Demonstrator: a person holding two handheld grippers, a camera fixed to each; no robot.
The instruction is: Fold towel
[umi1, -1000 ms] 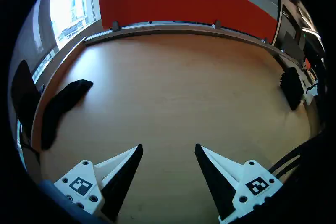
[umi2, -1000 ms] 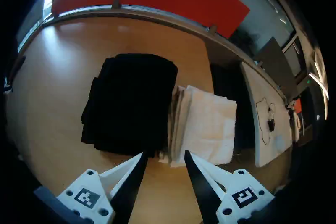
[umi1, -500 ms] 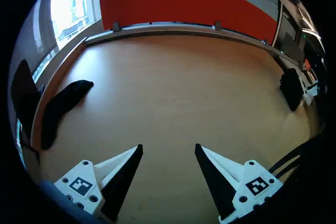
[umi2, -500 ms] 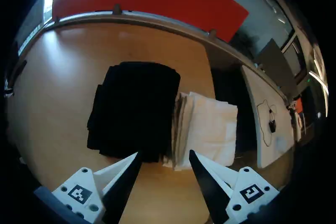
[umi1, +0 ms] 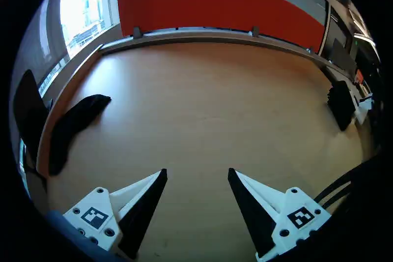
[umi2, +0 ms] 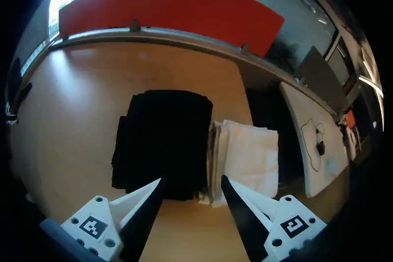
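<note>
Well, my right tongs (umi2: 190, 178) hang spread and empty near 2 folded piles, black towels (umi2: 164, 141) touching white towels (umi2: 250, 156). My left tongs (umi1: 196, 169), spread too, face the table (umi1: 206, 95). I judge 1 rumpled black towel (umi1: 73, 124) at its left edge remains unfolded.

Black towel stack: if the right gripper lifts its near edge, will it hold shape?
Probably not: the black stack shows several soft layers at its edges, so it would likely droop and shed layers. It looks thick, so fairly heavy for cloth.
</note>
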